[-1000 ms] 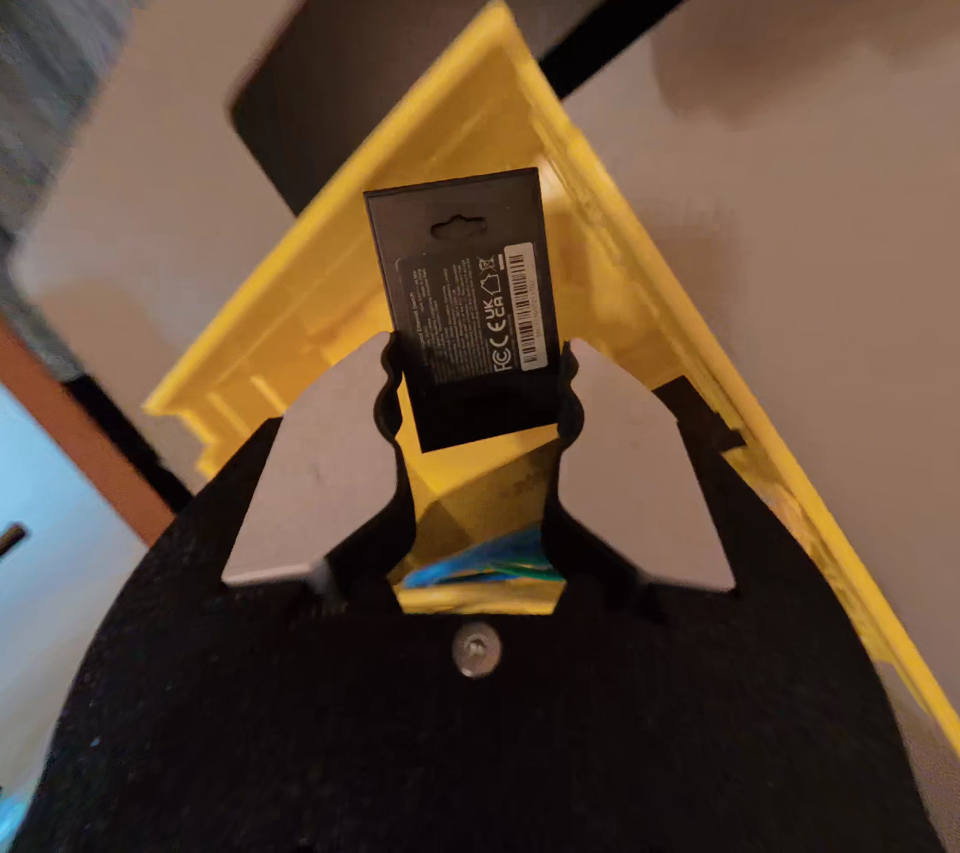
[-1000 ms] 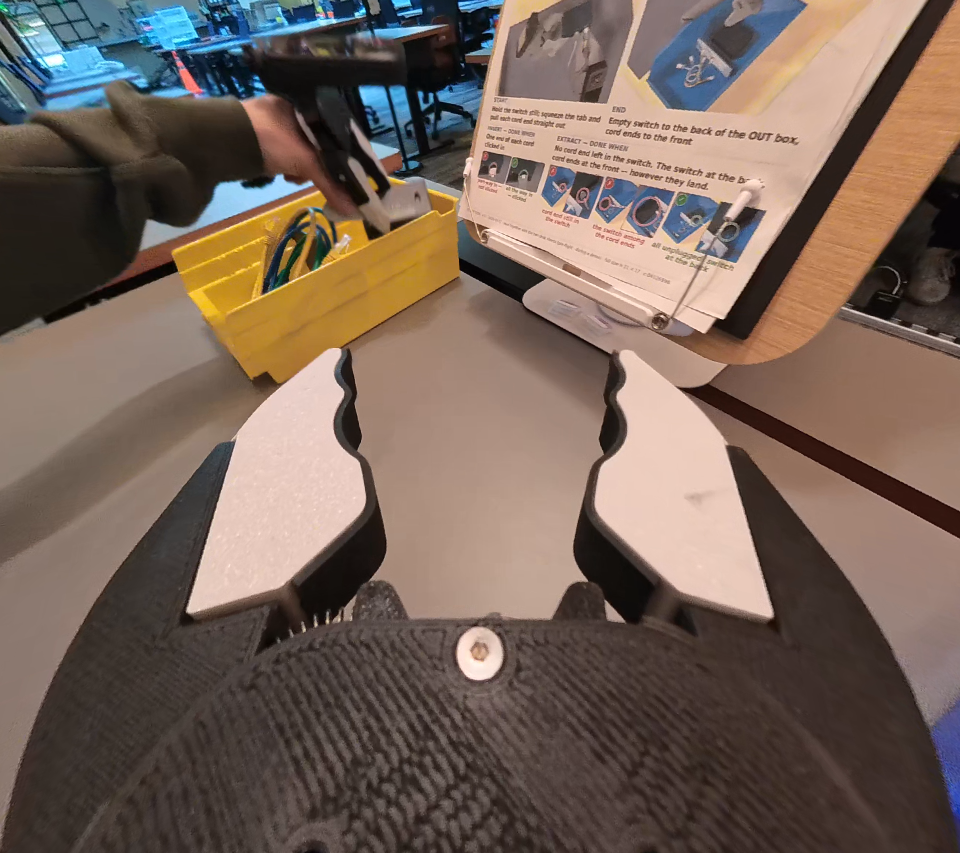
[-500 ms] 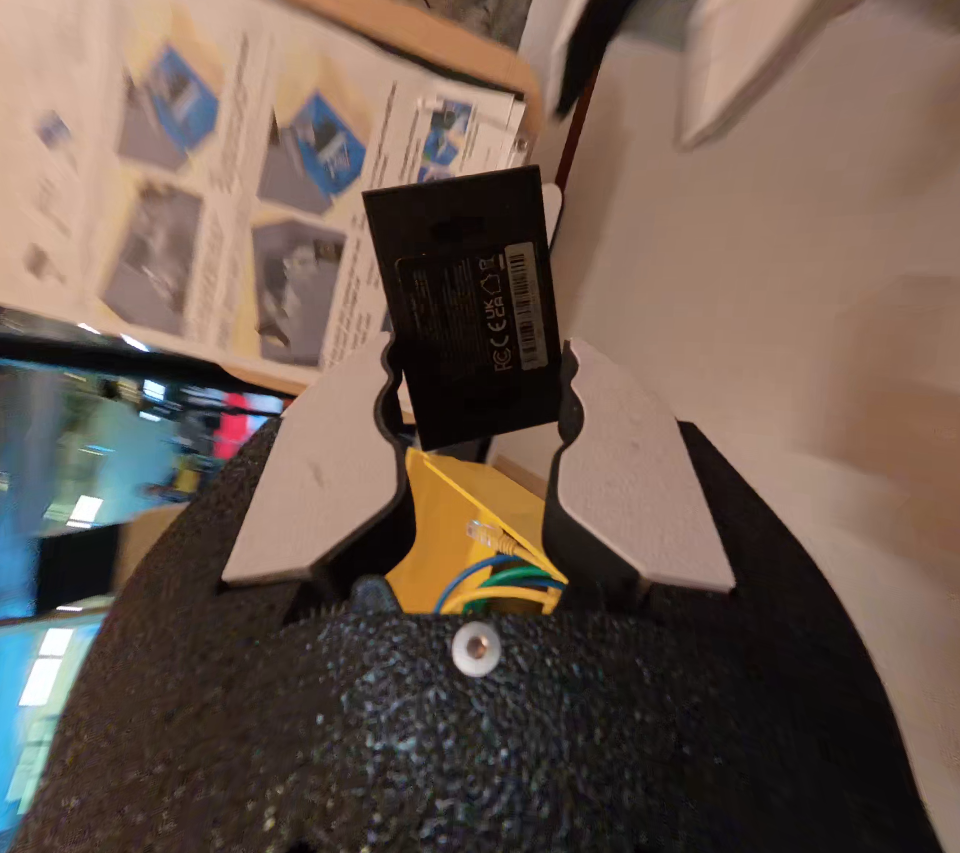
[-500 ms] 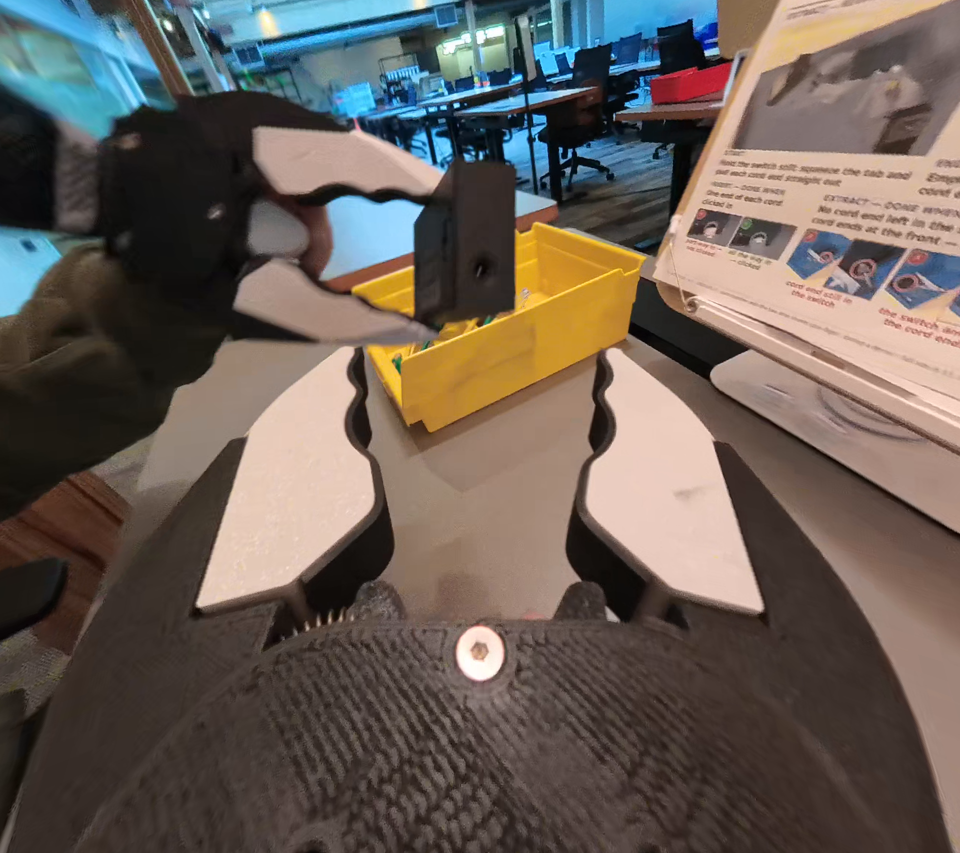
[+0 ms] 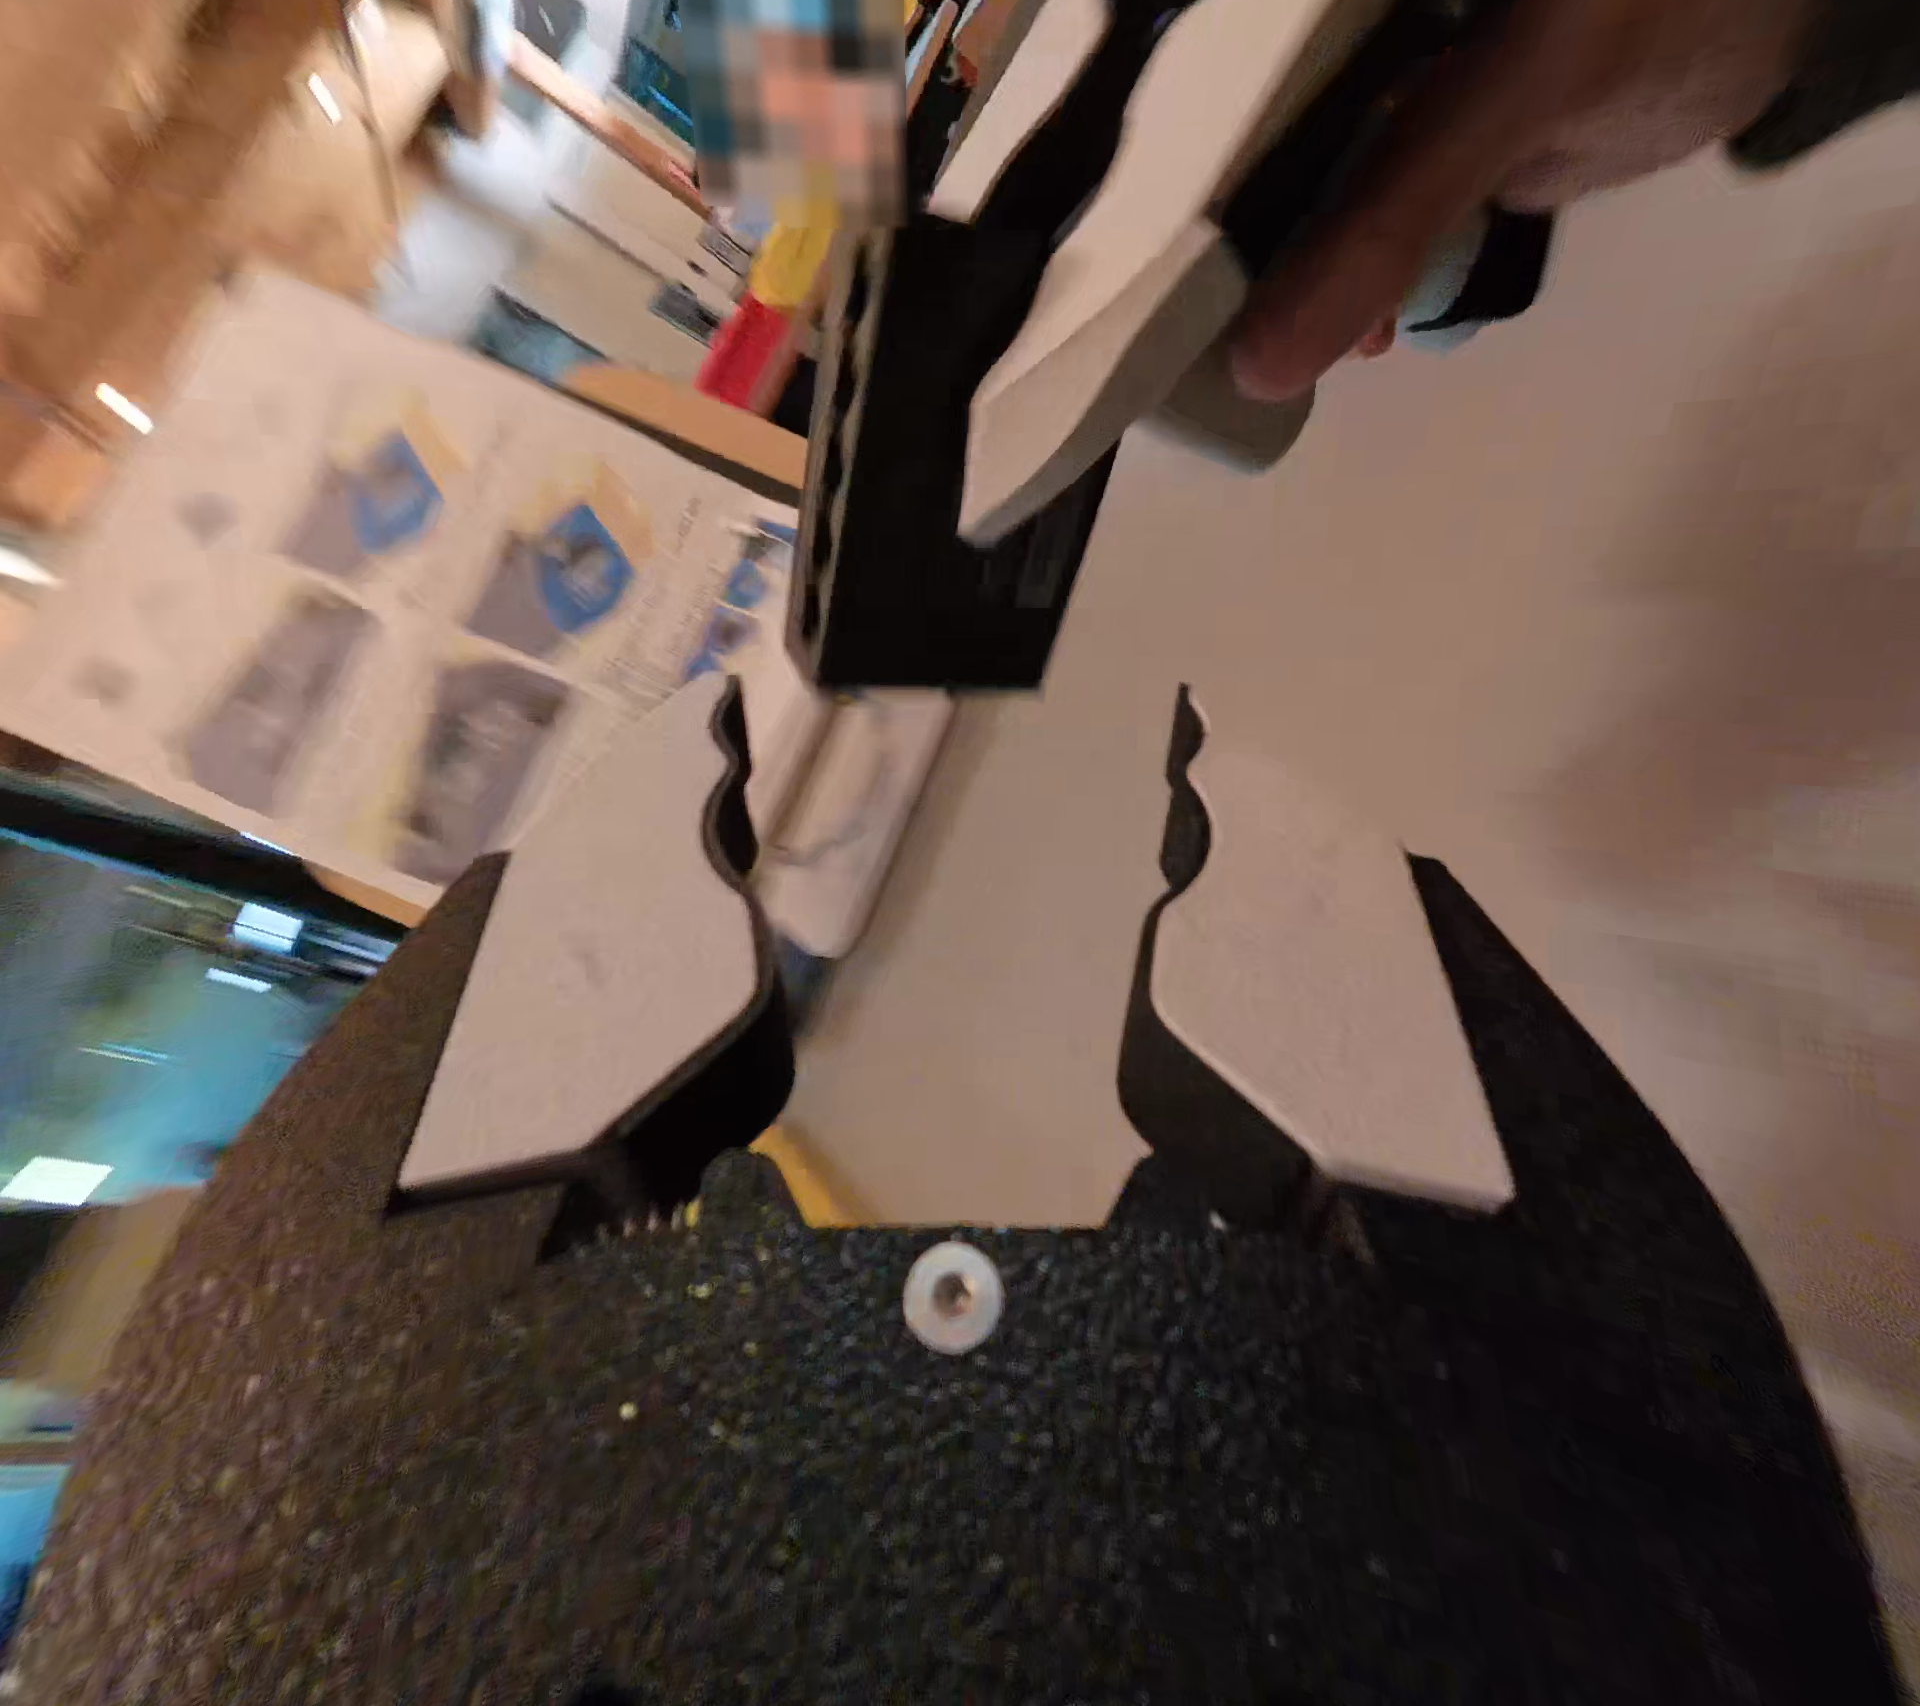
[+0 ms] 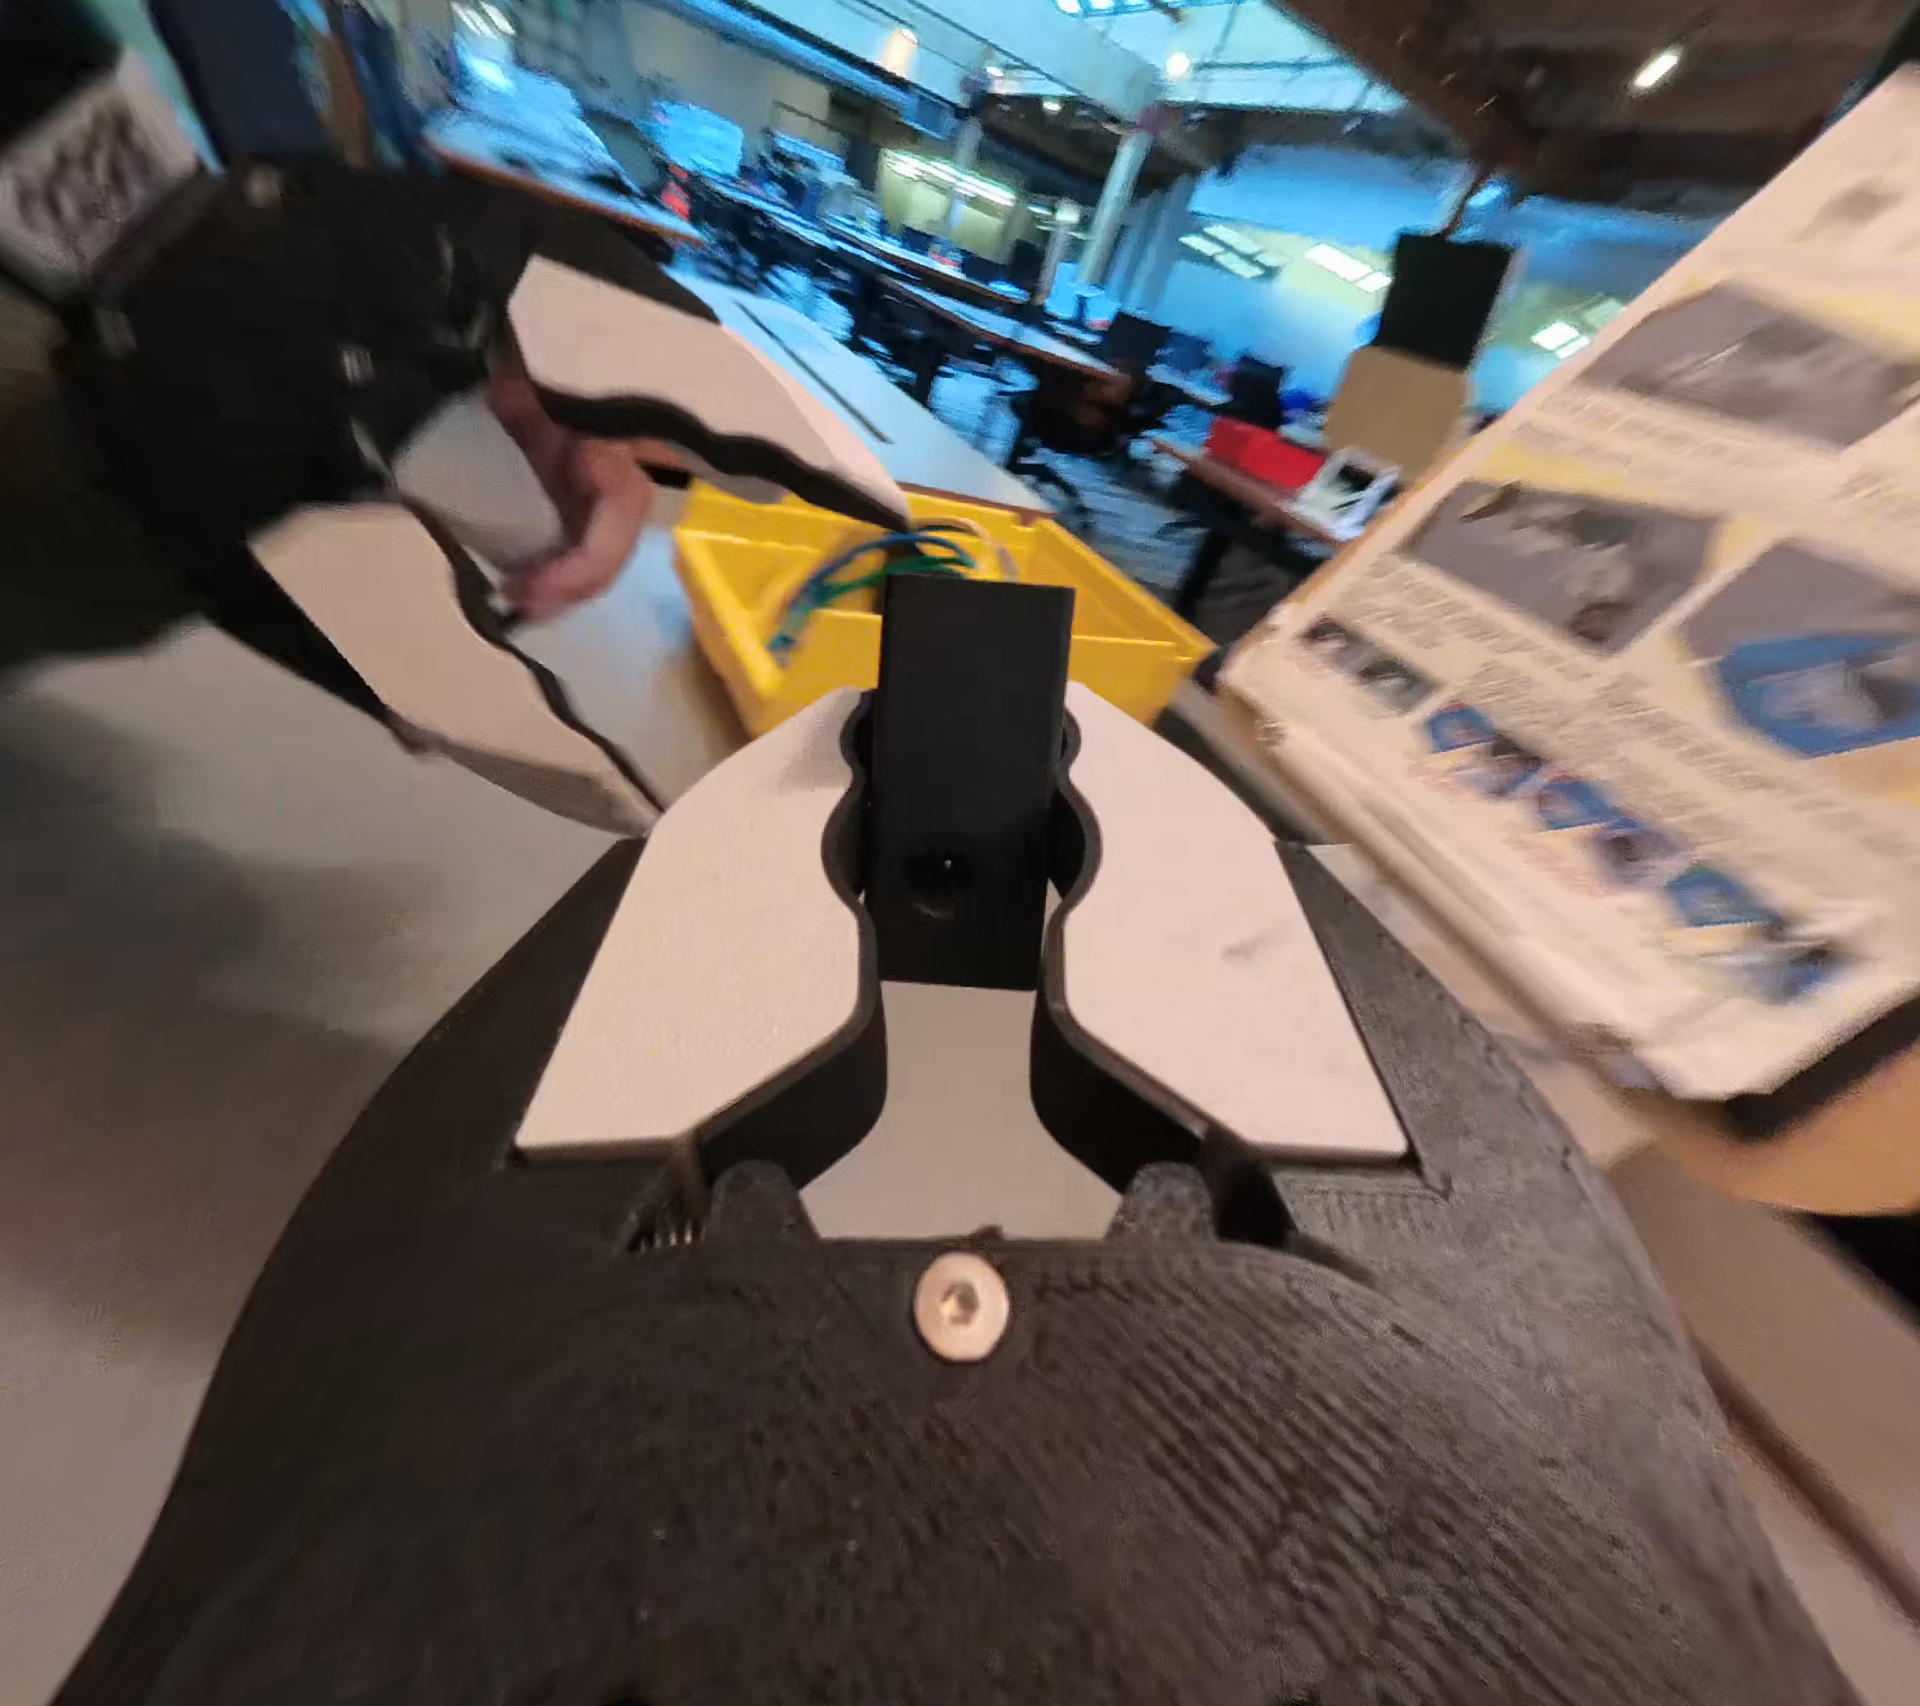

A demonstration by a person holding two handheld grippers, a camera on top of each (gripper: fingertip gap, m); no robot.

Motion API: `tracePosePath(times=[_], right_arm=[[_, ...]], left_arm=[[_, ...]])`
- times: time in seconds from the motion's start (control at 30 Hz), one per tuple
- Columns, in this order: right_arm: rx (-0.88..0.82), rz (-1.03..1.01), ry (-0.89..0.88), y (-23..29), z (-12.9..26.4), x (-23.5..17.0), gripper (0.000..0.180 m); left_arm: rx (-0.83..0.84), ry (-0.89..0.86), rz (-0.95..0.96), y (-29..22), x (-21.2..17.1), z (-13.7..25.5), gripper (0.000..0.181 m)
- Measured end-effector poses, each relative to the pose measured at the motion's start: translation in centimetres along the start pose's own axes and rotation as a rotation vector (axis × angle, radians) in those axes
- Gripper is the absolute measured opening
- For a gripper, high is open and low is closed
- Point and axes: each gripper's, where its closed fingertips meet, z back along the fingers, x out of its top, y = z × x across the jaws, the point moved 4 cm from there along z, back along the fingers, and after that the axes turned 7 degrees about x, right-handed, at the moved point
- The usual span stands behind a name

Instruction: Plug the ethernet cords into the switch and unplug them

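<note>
The black switch [image 6: 971, 638] is clamped upright between the fingers of my right gripper [image 6: 964, 711], its narrow end with a round socket facing the camera. My left gripper [image 6: 774, 664] is open just left of it and holds nothing. In the left wrist view, my left gripper [image 5: 956, 700] is open with the switch [image 5: 914, 493] just beyond its tips, pinched by the right gripper [image 5: 951, 363]. Blue, green and yellow ethernet cords [image 6: 883, 565] lie in a yellow bin [image 6: 1112, 617] behind the switch.
An instruction sheet on a wooden board [image 6: 1610, 617] stands at the right on a white base [image 5: 862, 825]. The grey table [image 5: 1455, 721] lies below both grippers. A person's hand [image 5: 1455, 202] holds the right gripper. Office desks fill the background.
The switch has passed from my left gripper to my right. The left gripper opened and let go; the right gripper closed on the switch. Both views are blurred by motion.
</note>
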Motion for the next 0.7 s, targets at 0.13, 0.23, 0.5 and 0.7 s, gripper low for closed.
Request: tracePosePath(times=[0.13, 0.23, 0.5, 0.7], right_arm=[[-0.060, 0.358, 0.094, 1.2, 1.4, 0.2, 0.030], [-0.061, 0.582, 0.153, 3.3, 0.9, -0.5, 0.029], [0.017, 0.885, 0.171, 7.3, -0.3, -0.5, 0.029], [0.045, 1.031, 0.251, 7.8, -0.5, -1.5, 0.029]], left_arm=[[-0.207, -0.043, 0.772, 0.7, -0.3, 0.7, 0.094], [-0.427, -0.009, 1.203, 0.2, -1.3, 0.0, 0.093], [-1.159, -0.083, 1.829, -2.2, -1.6, 0.5, 0.051], [-1.132, -0.016, 1.938, -2.8, -2.1, -0.4, 0.045]])
